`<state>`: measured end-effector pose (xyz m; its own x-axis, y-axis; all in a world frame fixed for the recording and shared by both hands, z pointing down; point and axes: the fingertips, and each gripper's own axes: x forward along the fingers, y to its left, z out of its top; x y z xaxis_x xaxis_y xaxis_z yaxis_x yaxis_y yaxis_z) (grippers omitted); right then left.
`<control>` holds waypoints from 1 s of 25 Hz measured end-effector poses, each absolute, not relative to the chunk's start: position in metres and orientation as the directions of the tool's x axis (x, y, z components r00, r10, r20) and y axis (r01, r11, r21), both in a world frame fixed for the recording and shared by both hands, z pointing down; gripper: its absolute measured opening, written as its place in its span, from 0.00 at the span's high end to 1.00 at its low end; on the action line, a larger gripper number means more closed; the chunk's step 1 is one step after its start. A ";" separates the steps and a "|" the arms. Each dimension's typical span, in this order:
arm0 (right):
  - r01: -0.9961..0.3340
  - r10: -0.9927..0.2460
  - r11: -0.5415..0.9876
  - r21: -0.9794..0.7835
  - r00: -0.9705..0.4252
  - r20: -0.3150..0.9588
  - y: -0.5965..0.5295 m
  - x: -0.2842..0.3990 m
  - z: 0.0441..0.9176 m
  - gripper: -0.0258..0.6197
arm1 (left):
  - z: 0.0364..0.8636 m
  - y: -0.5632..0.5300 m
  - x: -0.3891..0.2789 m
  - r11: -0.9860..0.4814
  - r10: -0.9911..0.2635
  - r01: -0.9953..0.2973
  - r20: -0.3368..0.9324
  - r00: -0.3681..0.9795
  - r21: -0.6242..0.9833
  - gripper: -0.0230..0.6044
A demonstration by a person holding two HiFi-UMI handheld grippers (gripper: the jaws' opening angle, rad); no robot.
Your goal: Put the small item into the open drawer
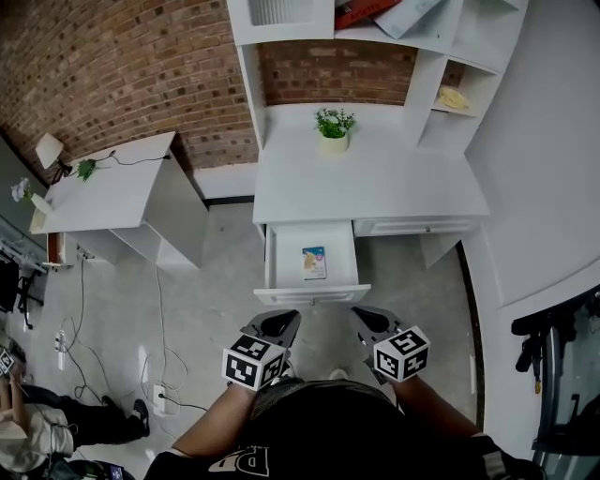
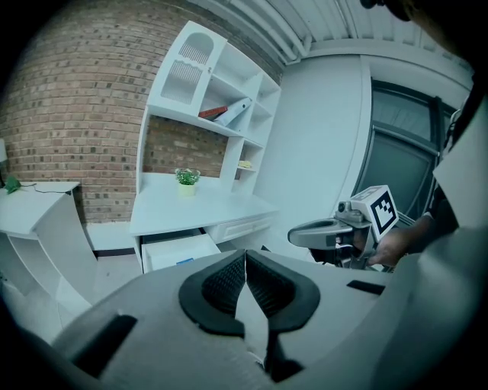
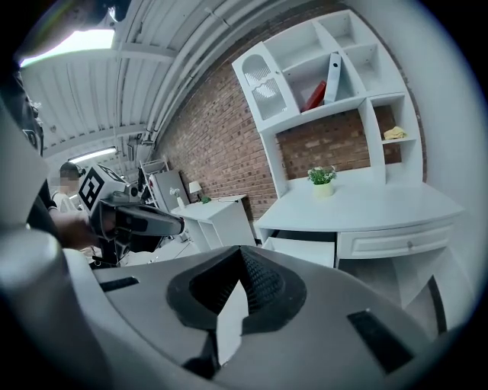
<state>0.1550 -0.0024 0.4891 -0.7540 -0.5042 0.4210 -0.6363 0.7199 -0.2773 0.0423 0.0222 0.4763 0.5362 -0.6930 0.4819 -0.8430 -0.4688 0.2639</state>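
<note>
Looks like the job's basically done on my end. The small item (image 1: 314,262) lies flat inside the open drawer (image 1: 314,294), roughly mid-drawer and clear of the walls. It's too small for me to say what it is, maybe a little card or packet with blue and yellow print.

The left hand-held gripper (image 1: 280,322) and right hand-held gripper (image 1: 371,320) both hang low near my body, just short of the drawer front and well apart from the item. Each gripper view shows the ribbed pads pressed together with nothing between them, so neither is carrying anything. My read is they're parked there because there's nothing left to hold, and it keeps them out of the drawer's way. If closing it is wanted, either one is lined up to nudge the front panel.

The drawer hangs under a white table (image 1: 375,183) that's nearly bare apart from a potted plant (image 1: 334,128) near the back. A white shelf unit (image 1: 281,21) rises above it with a few things on its shelves. The brick wall (image 1: 122,66) runs behind, a white side cabinet (image 1: 112,192) stands off to the left, and cables (image 1: 84,319) trail over the pale floor (image 1: 216,281).
</note>
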 end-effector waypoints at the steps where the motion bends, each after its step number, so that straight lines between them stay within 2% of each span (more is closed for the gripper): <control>1: -0.637 -0.504 0.719 -0.276 -0.753 0.424 -0.003 0.153 0.490 0.95 | 0.478 0.022 0.041 -0.469 -0.692 -0.842 0.482 0.538 0.267 0.93; 25: -0.643 -0.497 0.712 -0.282 -0.745 0.445 0.006 0.132 0.495 0.95 | 0.482 0.029 0.023 -0.473 -0.680 -0.833 0.483 0.552 0.287 0.93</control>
<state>0.1323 0.0064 0.4950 -0.7449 -0.4970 0.4451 -0.6434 0.7116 -0.2821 0.0232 0.0287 0.4824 0.5523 -0.6798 0.4825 -0.8330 -0.4727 0.2874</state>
